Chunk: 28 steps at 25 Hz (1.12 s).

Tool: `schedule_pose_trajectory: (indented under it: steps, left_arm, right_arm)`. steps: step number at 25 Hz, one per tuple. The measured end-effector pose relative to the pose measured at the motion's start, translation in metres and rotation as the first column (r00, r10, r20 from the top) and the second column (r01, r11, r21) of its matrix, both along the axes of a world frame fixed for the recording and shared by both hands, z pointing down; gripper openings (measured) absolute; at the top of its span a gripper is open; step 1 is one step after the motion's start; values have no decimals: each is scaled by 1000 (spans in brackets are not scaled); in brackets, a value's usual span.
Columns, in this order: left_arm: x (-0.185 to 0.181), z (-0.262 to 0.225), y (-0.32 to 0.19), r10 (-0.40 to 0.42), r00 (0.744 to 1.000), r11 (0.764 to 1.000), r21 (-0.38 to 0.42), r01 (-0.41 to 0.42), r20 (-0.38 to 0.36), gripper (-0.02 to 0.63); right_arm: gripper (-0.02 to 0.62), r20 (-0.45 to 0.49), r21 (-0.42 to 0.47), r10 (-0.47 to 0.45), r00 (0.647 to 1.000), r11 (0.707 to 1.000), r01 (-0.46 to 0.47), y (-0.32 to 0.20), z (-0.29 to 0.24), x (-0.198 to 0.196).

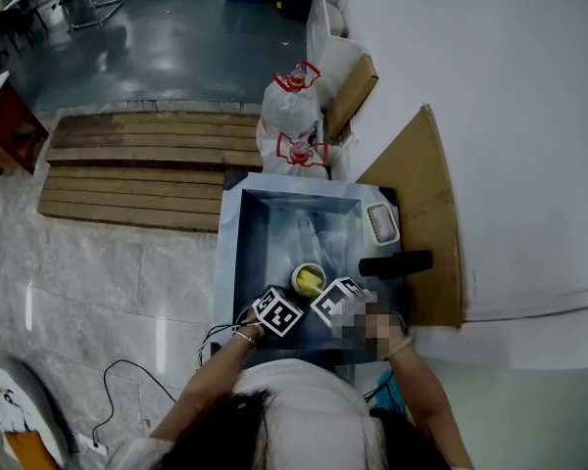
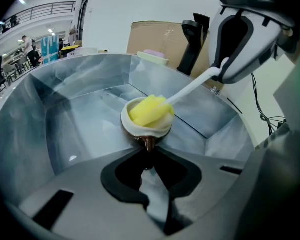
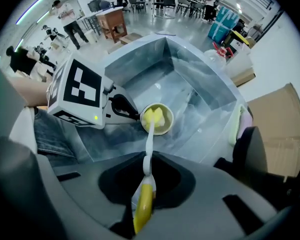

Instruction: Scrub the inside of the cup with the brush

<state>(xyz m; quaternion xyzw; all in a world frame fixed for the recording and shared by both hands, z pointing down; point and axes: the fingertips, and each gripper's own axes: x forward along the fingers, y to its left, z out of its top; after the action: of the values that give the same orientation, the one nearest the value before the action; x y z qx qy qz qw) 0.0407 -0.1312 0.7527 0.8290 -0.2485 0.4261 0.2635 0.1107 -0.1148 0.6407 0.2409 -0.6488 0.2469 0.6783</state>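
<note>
Fingers, left gripper view: left gripper (image 2: 149, 151) pinches shut on the cup (image 2: 140, 129) handle; yellow sponge (image 2: 150, 110) sits inside.
Right gripper view: right gripper (image 3: 144, 184) clamps the brush (image 3: 150, 134) by its yellow grip.
Head view: cup (image 1: 309, 280) by the sink (image 1: 237, 253) near edge.
Handling: cup rigid, probably slick and breakable, handle safest; brush light, sponge soft, shaft may flex.

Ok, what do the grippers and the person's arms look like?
The left gripper and right gripper are grey with black jaws, each bearing a white cube with black square markers; the left one's cube has a small green light. A black cable trails off. The person wears a white top and a thin bracelet on the left wrist.
</note>
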Motion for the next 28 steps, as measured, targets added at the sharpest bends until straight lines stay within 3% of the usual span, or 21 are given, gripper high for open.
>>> schedule_pose_trajectory:
  steps: [12,18,25,28]
  left_arm:
    - [0,0,-1,-1,1000,1000,-1,1,-3,66]
    - [1,1,0,-2,1000,1000,-2,1,-4,66]
    - [0,0,0,1,1000,1000,-3,-1,-3,66]
    - [1,0,1,1,1000,1000,-3,-1,-2,66]
  right_arm:
    - [51,56,68,154,987,985,-157,-13,-5,9]
    - [51,3,69,166,986,984,-165,-5,8,22]
    - [51,18,44,156,988,987,-156,2,6,15]
    - [51,66,28,175,982,984,-178,4,4,8]
